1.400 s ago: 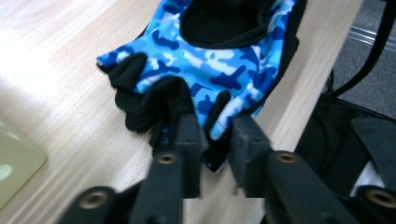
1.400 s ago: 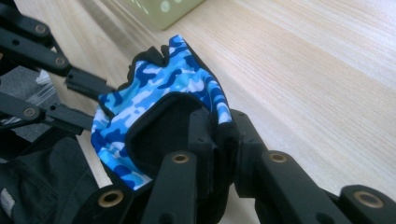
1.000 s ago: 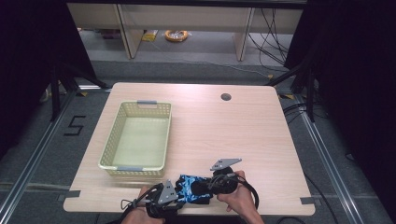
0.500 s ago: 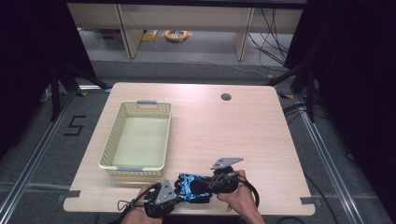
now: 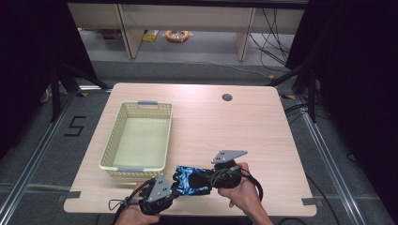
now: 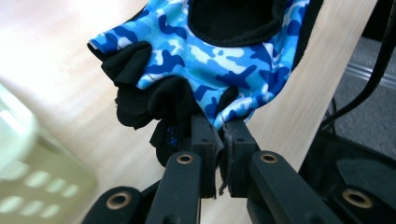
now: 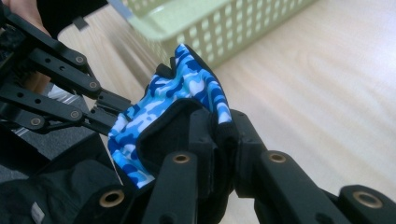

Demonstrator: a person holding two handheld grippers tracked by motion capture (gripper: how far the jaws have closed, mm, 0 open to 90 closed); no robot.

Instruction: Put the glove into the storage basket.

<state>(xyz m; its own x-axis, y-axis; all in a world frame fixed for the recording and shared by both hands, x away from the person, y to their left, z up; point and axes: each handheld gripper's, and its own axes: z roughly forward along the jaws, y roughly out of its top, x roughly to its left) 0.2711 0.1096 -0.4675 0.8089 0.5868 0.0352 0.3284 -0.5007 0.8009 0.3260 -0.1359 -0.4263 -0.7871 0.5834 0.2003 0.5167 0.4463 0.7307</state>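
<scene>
The wooden counter (image 5: 234,131) fills the middle of the high view, with a small dark round hole (image 5: 227,97) near its far edge. On its left half sits a pale green basket (image 5: 137,136) with perforated walls, its near rim just beside the hands. At the near edge, between the two hands, a blue camouflage glove (image 5: 191,180) with black trim is held stretched between both tools, just above the counter and just right of the basket's near corner. The left claw (image 6: 217,140) is pressed together on a blue edge of the glove; the left gripper view shows the black finger stubs and the dark wrist opening, which the high view is too small to resolve. The right claw (image 7: 215,135) pinches the glove's black cuff edge, and the right gripper view also takes in the left claw's black linkages (image 7: 60,93) gripping the far end, with the basket wall behind.
</scene>
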